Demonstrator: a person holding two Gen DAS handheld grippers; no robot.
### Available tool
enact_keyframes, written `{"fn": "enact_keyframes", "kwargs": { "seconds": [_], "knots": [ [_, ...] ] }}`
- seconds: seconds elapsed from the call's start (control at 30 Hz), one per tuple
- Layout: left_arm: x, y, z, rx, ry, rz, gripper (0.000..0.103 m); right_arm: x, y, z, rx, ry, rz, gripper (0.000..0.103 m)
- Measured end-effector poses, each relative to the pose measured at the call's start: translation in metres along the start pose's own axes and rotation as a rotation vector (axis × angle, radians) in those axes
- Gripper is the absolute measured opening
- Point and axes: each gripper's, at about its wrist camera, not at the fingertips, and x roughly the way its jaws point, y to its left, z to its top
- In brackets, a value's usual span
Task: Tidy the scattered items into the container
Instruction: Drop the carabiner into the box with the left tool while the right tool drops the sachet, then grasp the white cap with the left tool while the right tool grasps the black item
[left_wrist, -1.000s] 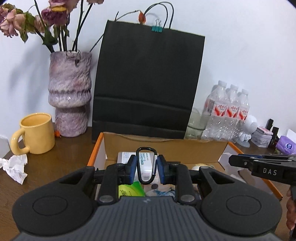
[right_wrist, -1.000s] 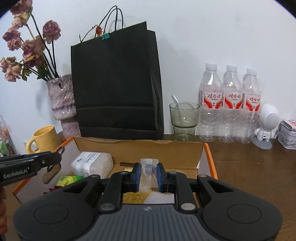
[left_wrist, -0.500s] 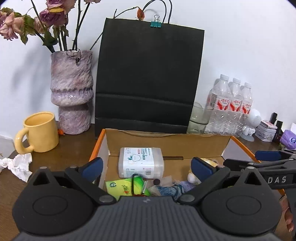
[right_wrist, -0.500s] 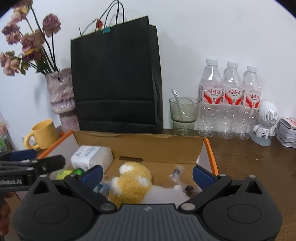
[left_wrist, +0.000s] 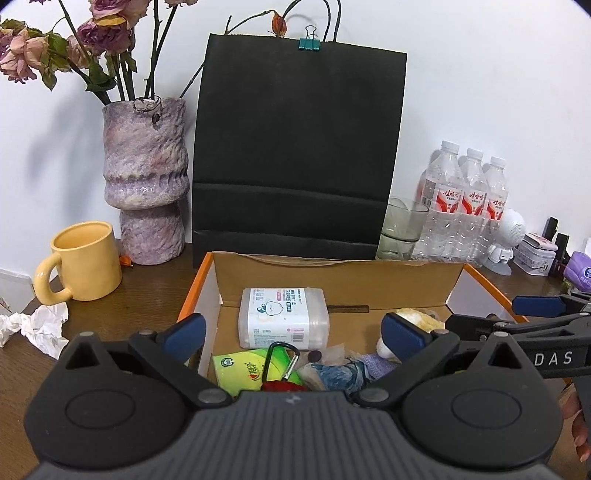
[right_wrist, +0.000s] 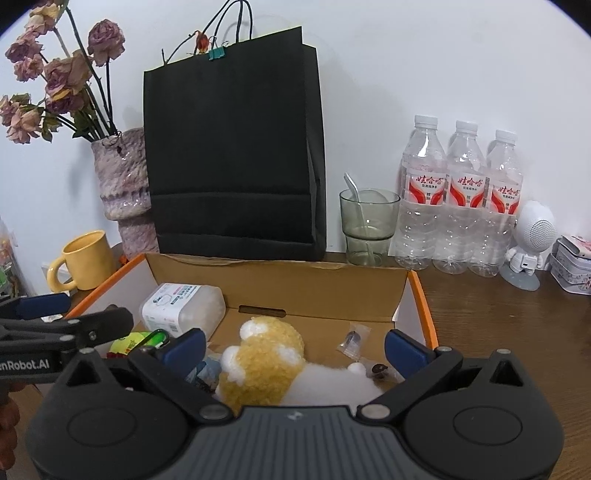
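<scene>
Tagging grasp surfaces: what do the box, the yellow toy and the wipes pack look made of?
Box: corrugated cardboard, matte brown inside, orange edges; a slot cut in its back wall.
Yellow toy: plush, fuzzy nap with white patches.
Wipes pack: probably soft glossy plastic film; printed label, rounded corners.

Orange-edged cardboard box (left_wrist: 373, 275) with wipes pack (left_wrist: 283, 317); carabiner (left_wrist: 275, 363); plush toy (right_wrist: 264, 360)

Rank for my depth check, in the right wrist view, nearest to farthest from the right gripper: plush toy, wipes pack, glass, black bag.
From the right gripper:
1. Plush toy, in the box just ahead.
2. Wipes pack, box's back left.
3. Glass and black bag, behind the box, right and left; too close to call.
</scene>
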Motion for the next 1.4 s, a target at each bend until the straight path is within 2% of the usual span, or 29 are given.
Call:
{"fn": "enact_keyframes", "kwargs": {
  "seconds": [0.23,0.5,0.77,0.83,0.9,0.93,1.03,1.1,1.17,1.23,1.3,1.4],
  "knots": [
    [-0.023,0.000,-0.004,0.004,-0.014,-0.058,0.103,-0.023,-0.002,-0.006,-0.008,-0.017,0.026,0.103],
    [-0.066,0.001,-0.024,0.047,-0.053,-0.068,0.103,-0.075,-0.011,-0.030,-0.021,-0.051,0.018,0.103],
    [-0.086,-0.013,-0.061,0.086,0.022,-0.136,0.103,-0.100,-0.015,-0.081,-0.038,0.025,-0.005,0.103],
    [-0.082,-0.019,-0.070,0.091,0.053,-0.151,0.103,-0.097,-0.015,-0.092,-0.025,0.060,0.011,0.097],
    [-0.077,-0.026,-0.079,0.093,0.082,-0.162,0.103,-0.091,-0.012,-0.099,-0.010,0.085,0.029,0.086],
    [-0.074,-0.029,-0.082,0.093,0.087,-0.162,0.103,-0.088,-0.009,-0.101,-0.010,0.090,0.034,0.084],
    [-0.069,-0.034,-0.088,0.086,0.101,-0.150,0.095,-0.079,0.001,-0.106,-0.024,0.098,0.036,0.075],
    [-0.066,-0.033,-0.090,0.065,0.111,-0.154,0.085,-0.073,0.006,-0.107,-0.023,0.110,0.046,0.064],
    [-0.063,-0.031,-0.091,0.040,0.122,-0.167,0.082,-0.068,0.010,-0.108,-0.028,0.118,0.061,0.060],
    [-0.060,-0.031,-0.090,0.028,0.131,-0.178,0.078,-0.066,0.013,-0.110,-0.042,0.119,0.063,0.053],
    [-0.057,-0.033,-0.088,0.021,0.137,-0.186,0.072,-0.064,0.015,-0.111,-0.054,0.127,0.067,0.041],
    [-0.053,-0.042,-0.089,0.027,0.155,-0.205,0.068,-0.063,0.016,-0.114,-0.072,0.136,0.064,0.033]
  ]
}}
